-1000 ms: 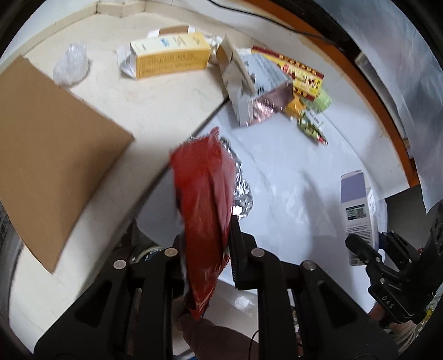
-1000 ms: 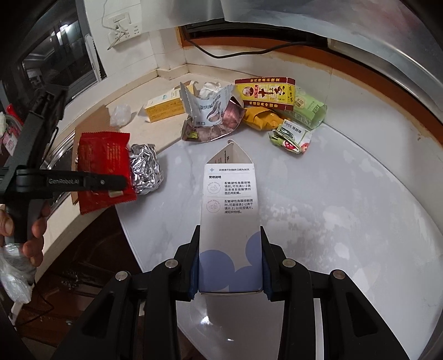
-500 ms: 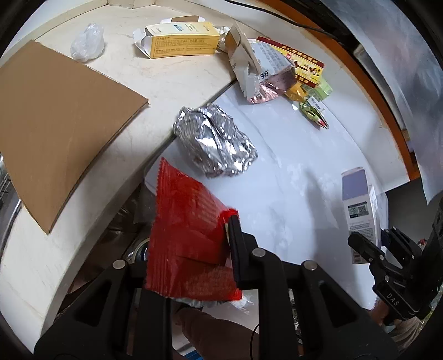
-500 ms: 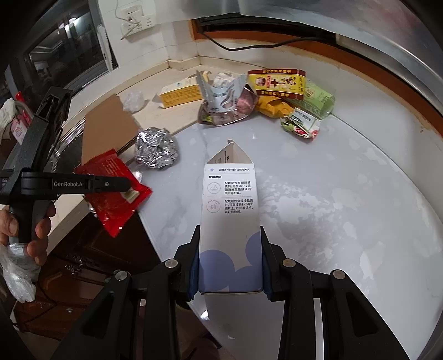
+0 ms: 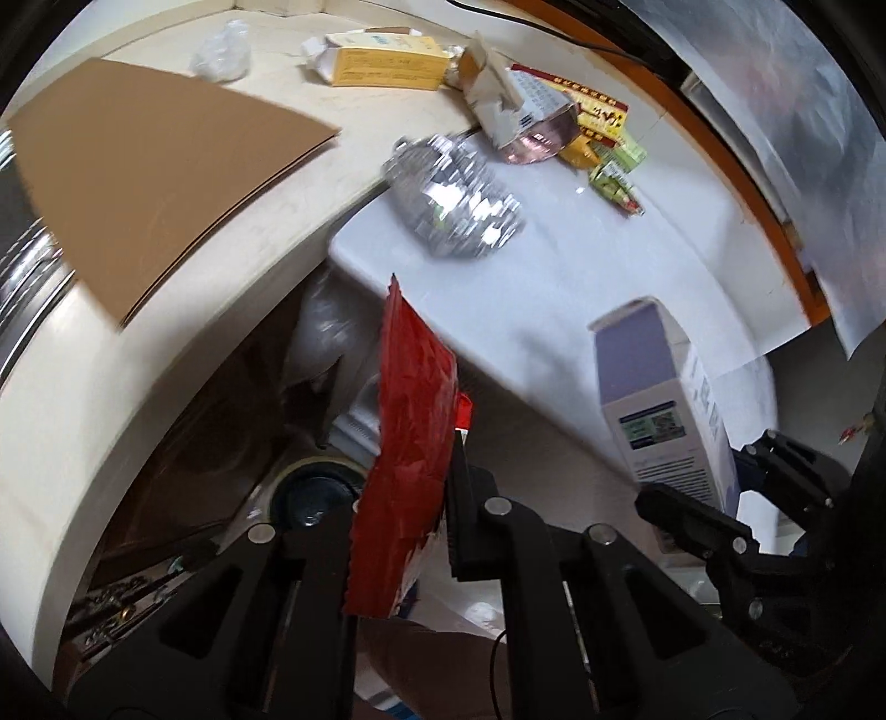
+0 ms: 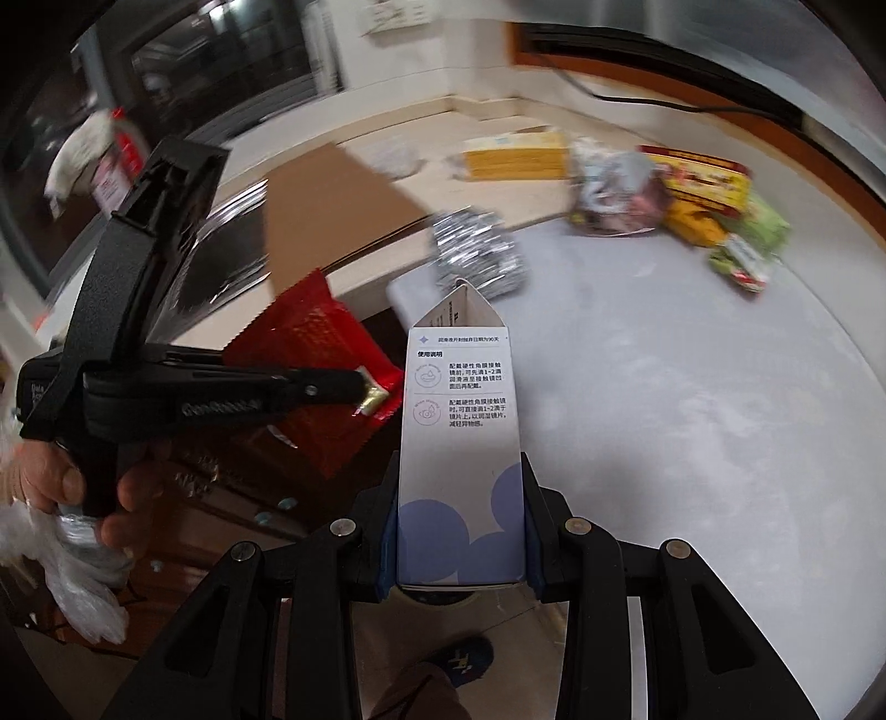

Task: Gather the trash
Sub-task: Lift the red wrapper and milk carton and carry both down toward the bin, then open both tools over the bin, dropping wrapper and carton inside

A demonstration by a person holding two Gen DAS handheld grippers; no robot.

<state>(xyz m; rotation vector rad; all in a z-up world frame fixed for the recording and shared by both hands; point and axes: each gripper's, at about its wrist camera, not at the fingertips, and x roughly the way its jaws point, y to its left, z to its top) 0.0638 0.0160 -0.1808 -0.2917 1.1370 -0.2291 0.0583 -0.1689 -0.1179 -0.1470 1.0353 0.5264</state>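
My left gripper (image 5: 410, 509) is shut on a red foil wrapper (image 5: 412, 443) and holds it off the table's near edge, over the dark gap below. The wrapper (image 6: 315, 360) and the left gripper (image 6: 365, 396) also show in the right wrist view. My right gripper (image 6: 459, 531) is shut on a white and lilac carton (image 6: 459, 421), held upright over the table's near edge. The carton (image 5: 659, 399) shows at the right of the left wrist view. A crumpled foil ball (image 5: 454, 205) lies on the white table (image 5: 581, 266).
A brown cardboard sheet (image 5: 149, 171) lies on the cream counter (image 5: 66, 387). A yellow box (image 5: 387, 61), a torn white carton (image 5: 515, 111), red, yellow and green packets (image 5: 603, 133) and a clear plastic wad (image 5: 221, 50) lie at the back. A clear bag (image 6: 83, 581) hangs by the left hand.
Both grippers have drawn back and down from the table with their loads. The red wrapper now hangs beyond the table edge, turned edge-on. The foil ball has not moved.
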